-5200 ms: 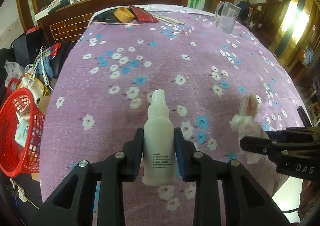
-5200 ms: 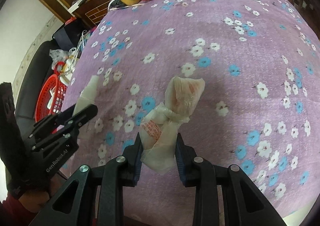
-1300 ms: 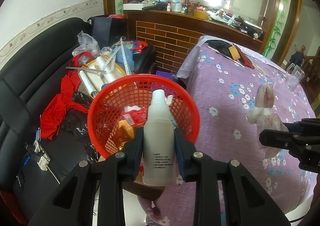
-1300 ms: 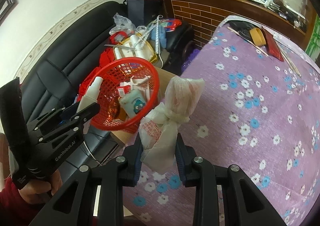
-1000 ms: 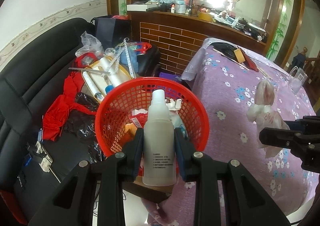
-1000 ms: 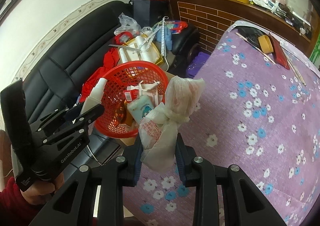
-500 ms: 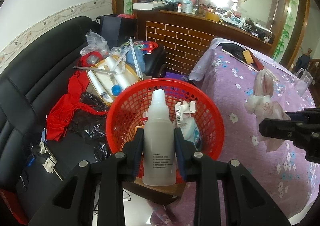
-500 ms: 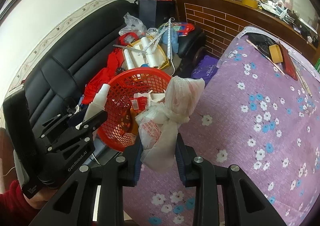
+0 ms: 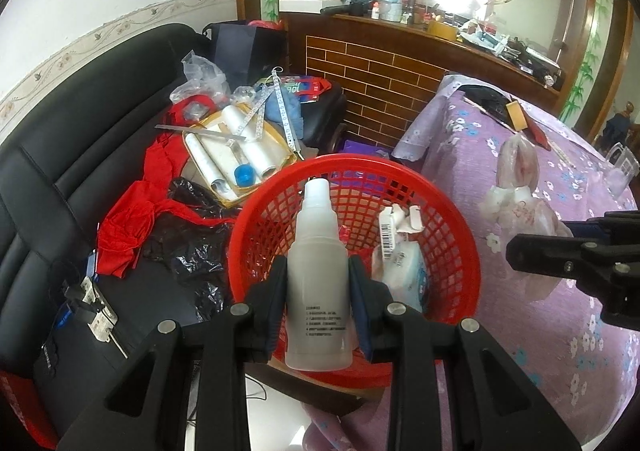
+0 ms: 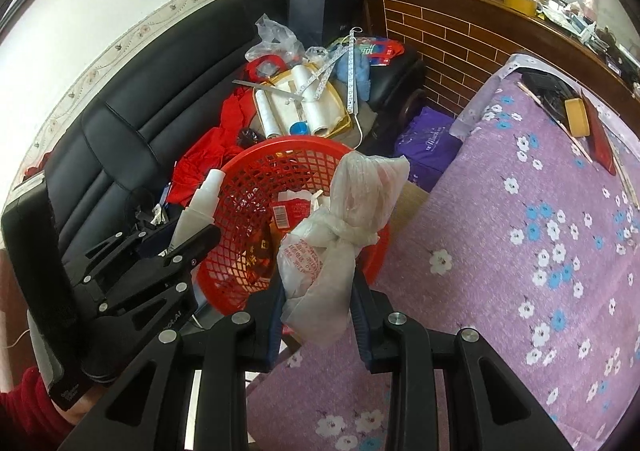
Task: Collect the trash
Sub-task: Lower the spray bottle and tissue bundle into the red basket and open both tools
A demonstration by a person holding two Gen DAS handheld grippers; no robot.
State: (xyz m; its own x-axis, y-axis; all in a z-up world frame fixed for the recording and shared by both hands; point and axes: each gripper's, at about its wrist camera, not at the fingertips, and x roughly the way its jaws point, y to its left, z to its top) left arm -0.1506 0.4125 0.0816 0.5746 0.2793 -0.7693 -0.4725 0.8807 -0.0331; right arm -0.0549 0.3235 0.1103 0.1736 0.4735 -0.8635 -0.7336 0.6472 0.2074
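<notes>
Both loads are now hanging over the round red mesh plastic basket (image 9: pixel 448 219), no longer over the table. The left hand-held gripper (image 9: pixel 318 287) is clamping the translucent white plastic bottle (image 9: pixel 318 275); the right hand-held gripper (image 10: pixel 316 303) is pinching the knotted clear plastic bag (image 10: pixel 340 235).

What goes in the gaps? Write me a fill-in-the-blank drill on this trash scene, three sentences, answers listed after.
1. The left hand-held gripper is shut on a white plastic ____.
2. The right hand-held gripper clamps a knotted translucent plastic ____.
3. Both items are held above the round red mesh plastic ____, which already holds wrappers.

Missing words: bottle; bag; basket.
</notes>
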